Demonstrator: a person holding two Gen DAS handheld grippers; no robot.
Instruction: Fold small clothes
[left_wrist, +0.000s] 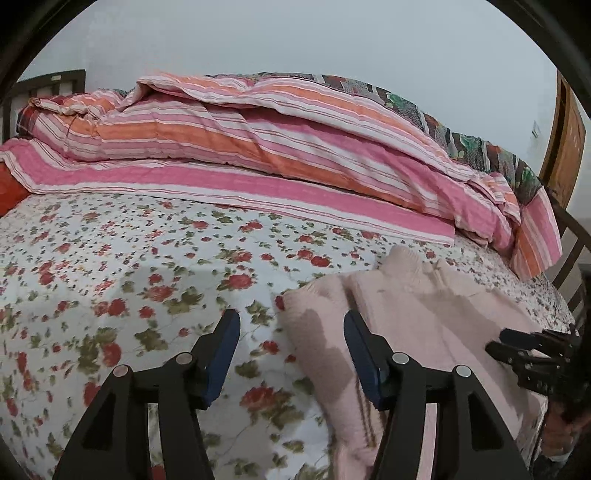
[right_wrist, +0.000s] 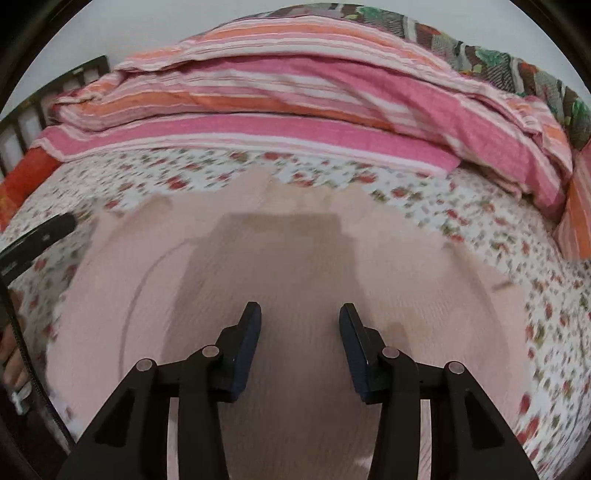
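Note:
A small pale pink knitted sweater lies flat on the flowered bed sheet. My left gripper is open and empty, just above the sweater's left edge, one finger over the sheet and one over the knit. The right gripper shows at the right edge of the left wrist view, over the sweater. In the right wrist view the sweater fills the middle, and my right gripper hovers open and empty above it. The left gripper's finger shows at the left edge.
A striped pink and orange quilt is piled along the far side of the bed. A dark wooden headboard stands far left, bed rails at the right. A wooden door is far right.

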